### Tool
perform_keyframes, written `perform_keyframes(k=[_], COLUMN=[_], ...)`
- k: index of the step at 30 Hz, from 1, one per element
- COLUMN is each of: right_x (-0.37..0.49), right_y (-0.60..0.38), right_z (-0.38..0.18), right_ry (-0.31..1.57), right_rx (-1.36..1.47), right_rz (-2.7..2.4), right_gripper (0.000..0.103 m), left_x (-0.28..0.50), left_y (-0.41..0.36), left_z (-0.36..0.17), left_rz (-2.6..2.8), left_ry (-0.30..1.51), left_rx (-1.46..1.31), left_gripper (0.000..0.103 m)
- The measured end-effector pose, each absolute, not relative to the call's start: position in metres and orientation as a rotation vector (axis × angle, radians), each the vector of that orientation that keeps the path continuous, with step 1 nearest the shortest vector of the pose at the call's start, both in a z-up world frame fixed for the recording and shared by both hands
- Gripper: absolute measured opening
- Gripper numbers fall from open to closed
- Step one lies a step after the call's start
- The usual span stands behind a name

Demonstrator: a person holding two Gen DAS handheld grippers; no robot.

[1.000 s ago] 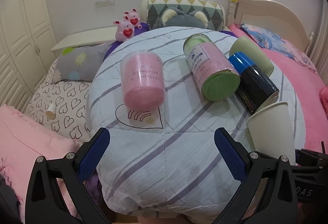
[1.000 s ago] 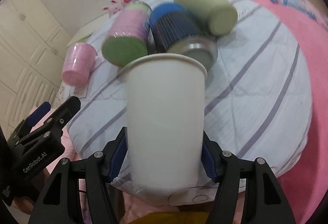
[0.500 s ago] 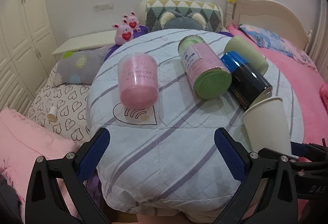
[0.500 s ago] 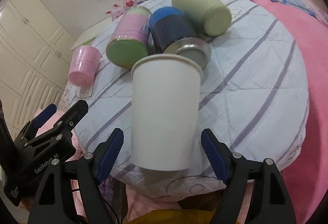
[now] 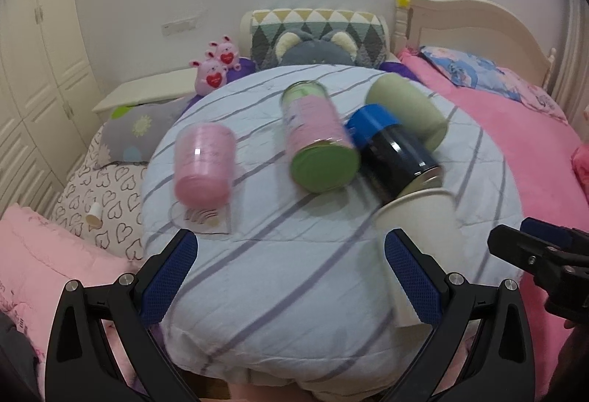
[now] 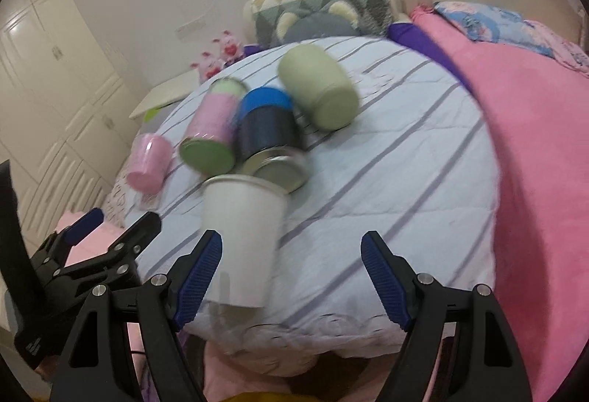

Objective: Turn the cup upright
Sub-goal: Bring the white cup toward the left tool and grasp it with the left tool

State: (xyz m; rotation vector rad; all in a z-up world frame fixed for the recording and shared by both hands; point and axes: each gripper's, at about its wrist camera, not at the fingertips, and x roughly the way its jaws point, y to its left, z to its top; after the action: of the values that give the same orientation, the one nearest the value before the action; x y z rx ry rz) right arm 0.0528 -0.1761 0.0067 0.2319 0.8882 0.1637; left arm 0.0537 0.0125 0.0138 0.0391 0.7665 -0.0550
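White cup: upright (rim up) on striped quilt
Right gripper: jaws spread, empty
Left gripper: jaws spread, empty

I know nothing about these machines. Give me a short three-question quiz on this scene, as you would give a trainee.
1. True or false: the right gripper is clamped on the white paper cup.
2. Which item lies nearest the white paper cup's rim? A) pink cup B) dark can with blue cap C) pink plush toys
3. Fill in: the white paper cup stands with its open end facing ____.

Key: 1 false, both its fingers stand clear of the cup. 2 B. 3 up.
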Motion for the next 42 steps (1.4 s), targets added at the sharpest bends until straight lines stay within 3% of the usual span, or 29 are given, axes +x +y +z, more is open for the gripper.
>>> perform_keyframes(k=[32, 33, 35, 37, 42], right_x=[0.124, 0.126, 0.129, 0.132, 0.134], right_y=[-0.263, -0.265, -0.268, -0.271, -0.277], right_z=[-0.042, -0.041, -0.039, -0.038, -0.041], right_ry=[0.959, 0.956, 0.947, 0.939, 0.942], right_rx=[0.338, 0.335, 0.322, 0.31, 0.315], right_rz=[0.286, 0.288, 0.28, 0.269, 0.245], right_gripper=[0.079, 0.079, 0.079, 0.079, 0.079], left_x=[0.101, 0.101, 0.102, 0.102, 0.099], left_y=[-0.075, -0.074, -0.072, -0.073, -0.076], left_z=[-0.021, -0.023, -0.025, -0.027, -0.024], left_rz=[-0.015, -0.013, -0.011, 0.001, -0.015], left_ry=[1.041, 1.05, 1.068, 1.079, 1.063], left_rx=[-0.038, -0.049, -0.072, -0.055, -0.053], left_gripper=[0.102, 0.1, 0.079, 0.07, 0.069])
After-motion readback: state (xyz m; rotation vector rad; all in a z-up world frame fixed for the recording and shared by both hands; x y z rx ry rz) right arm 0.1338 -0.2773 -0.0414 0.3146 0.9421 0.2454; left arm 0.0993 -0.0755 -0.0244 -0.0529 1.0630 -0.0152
